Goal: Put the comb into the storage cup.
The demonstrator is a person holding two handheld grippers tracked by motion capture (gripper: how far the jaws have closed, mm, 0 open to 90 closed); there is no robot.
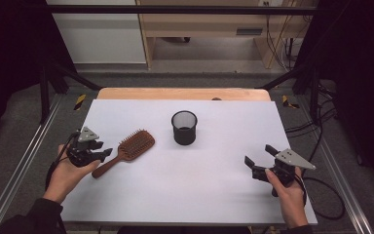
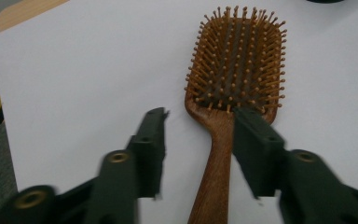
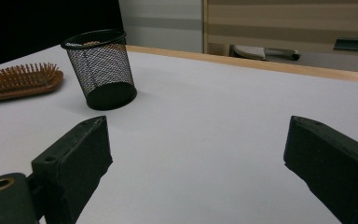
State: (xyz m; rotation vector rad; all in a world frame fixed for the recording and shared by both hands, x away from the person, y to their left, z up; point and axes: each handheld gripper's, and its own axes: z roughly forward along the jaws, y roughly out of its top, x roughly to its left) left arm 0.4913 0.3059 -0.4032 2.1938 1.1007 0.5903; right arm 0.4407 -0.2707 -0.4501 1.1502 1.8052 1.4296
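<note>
Clearly the step in hand was the approach to the hairbrush (image 1: 126, 152), judged from how the left tool (image 1: 108, 153) sat at its handle. In the left gripper view the jaws stood apart on either side of the wooden handle just below the bristle pad (image 2: 235, 60), not yet pressing it; one jaw seemed to lie over the handle's edge, though whether it touched could not be told. The brush lay flat, bristles up, on the left part of the white bench (image 1: 224, 146), its handle pointing toward the person's left hand (image 1: 68, 173) and its head toward the mesh cup (image 1: 184, 127).

The right tool (image 1: 260, 161) hovered over the right side of the bench, well apart from both things, its jaws wide apart and holding nothing. In the right gripper view the mesh cup (image 3: 100, 67) stood upright with the hairbrush (image 3: 21, 81) beyond it.

The next move, by my reading, called for closing the left jaws squarely on the narrow handle, low enough to lift it without the head tipping. The cup was probably the goal.

Counted: one hairbrush, one black mesh cup, two tools, two hands.
</note>
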